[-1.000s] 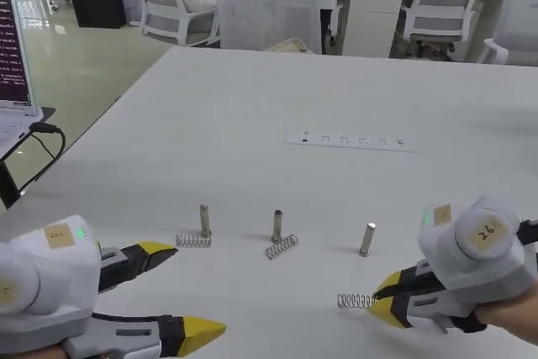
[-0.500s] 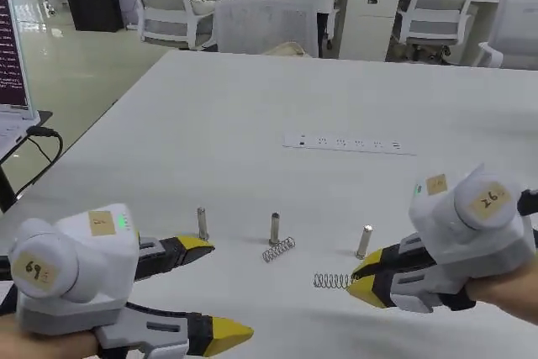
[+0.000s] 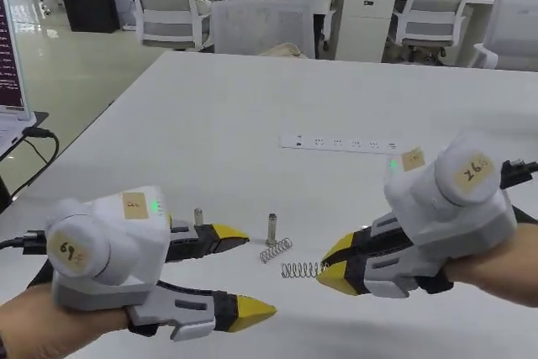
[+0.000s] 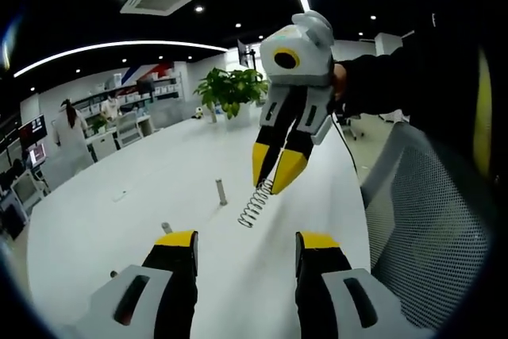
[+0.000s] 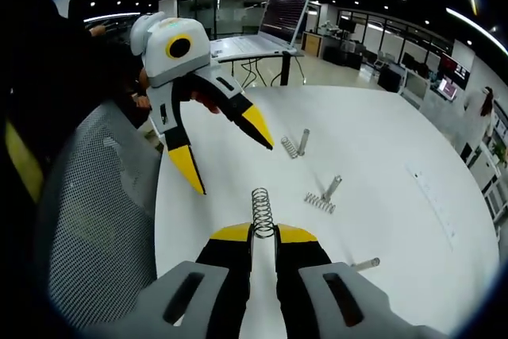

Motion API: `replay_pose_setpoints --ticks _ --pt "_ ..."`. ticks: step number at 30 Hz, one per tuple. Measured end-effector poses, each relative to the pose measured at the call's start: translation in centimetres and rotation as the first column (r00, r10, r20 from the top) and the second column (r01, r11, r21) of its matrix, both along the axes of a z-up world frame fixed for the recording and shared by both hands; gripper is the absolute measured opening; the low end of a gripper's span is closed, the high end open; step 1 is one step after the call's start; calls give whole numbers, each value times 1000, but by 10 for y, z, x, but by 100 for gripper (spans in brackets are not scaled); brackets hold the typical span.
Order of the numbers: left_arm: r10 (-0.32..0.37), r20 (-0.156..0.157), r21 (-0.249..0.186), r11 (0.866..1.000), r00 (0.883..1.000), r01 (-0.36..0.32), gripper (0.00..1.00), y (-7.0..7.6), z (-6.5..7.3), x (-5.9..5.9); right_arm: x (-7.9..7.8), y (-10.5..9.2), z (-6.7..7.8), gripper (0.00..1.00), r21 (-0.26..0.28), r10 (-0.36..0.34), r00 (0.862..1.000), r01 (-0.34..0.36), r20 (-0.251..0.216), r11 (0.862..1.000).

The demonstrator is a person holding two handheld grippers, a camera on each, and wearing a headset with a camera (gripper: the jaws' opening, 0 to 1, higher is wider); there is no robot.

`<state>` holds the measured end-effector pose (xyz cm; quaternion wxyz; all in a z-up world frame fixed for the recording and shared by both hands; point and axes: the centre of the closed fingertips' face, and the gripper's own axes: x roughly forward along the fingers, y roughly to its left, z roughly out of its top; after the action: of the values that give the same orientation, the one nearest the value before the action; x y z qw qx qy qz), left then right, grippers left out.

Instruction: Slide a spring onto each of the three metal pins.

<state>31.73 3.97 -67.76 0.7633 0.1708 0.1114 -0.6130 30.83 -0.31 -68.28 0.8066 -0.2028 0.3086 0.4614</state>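
**Mia:** Where is the spring?

**Ben:** The right gripper (image 3: 329, 268) has it. Its two yellow tips are pinched shut on one end of the held spring (image 3: 300, 271). The rest sticks out sideways, and it looks lifted off the white table (image 3: 252, 124).

**Mia:** And the left gripper (image 3: 250, 273)?

**Ben:** Its tips are wide apart and hold nothing. It sits near the spring's free end.

**Mia:** Are the pins bare?

**Ben:** Yes. The middle pin (image 3: 272, 228) stands up with a loose spring (image 3: 276, 250) lying just beside it. The left pin (image 3: 198, 216) stands up too. The right gripper view shows the third pin (image 5: 365, 263).

**Mia:** What could go wrong?

**Ben:** I think the spring may wobble, because only one end is pinched. Then its open end could miss the pin top. A hard push could bend it or make it pop out and roll away. A gripper could also bump a pin and knock it over.
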Motion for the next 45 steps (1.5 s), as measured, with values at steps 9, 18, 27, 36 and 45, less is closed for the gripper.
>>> replay_pose_setpoints --ticks 9,18,27,36,45 --pt "-51 55 12 999 997 50 29 -10 -2 -5 -4 10 4 8 -6 34 999 -34 1 999" --pt "-92 92 19 996 992 90 17 -19 -3 -9 -9 16 6 8 6 52 999 -52 -13 999" --pt "-103 121 50 994 987 98 5 -21 -7 -8 -11 18 6 8 11 56 998 -55 -21 998" --pt "-83 99 47 996 992 79 4 -23 -8 -7 -9 21 14 8 9 66 998 -66 1 998" --pt "-79 86 37 996 993 77 3 -28 -9 -10 -10 25 19 8 -45 104 995 -104 7 994"
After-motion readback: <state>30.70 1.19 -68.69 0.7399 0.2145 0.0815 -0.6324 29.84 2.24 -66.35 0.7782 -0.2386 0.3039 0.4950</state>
